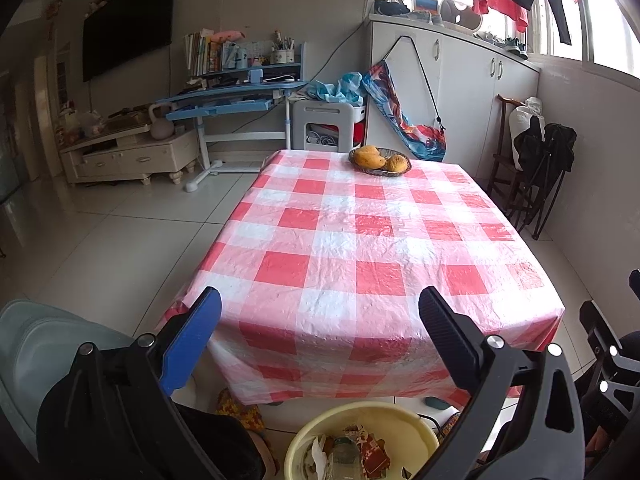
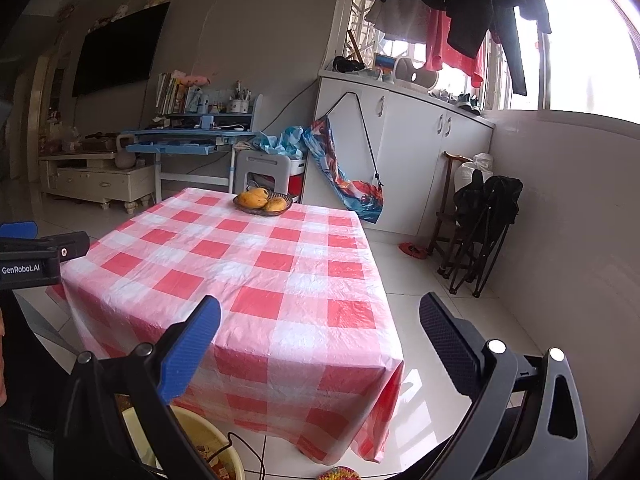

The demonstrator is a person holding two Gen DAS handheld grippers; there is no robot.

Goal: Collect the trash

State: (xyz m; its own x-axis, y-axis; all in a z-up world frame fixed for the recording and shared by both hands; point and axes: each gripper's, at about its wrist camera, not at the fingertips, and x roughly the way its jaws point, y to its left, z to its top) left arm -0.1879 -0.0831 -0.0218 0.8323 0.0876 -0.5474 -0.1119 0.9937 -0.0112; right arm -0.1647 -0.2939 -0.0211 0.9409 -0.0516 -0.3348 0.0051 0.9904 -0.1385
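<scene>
Fruit basket (image 1: 379, 160) on table's (image 1: 360, 248) far end; trash (image 1: 352, 452) in basin (image 1: 416, 424) on floor before it.

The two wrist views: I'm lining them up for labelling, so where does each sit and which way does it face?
Left wrist: rides the left gripper, jaws open, facing along the checked table toward the fruit basket; yellow basin of trash below.
Right wrist: rides the right gripper, jaws open, facing the table's right corner; the left gripper shows at its left edge.
Shared: table, fruit basket, basin.

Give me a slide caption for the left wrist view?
Open left gripper above a yellow basin of trash, facing a checkered table bearing a fruit basket.
</scene>
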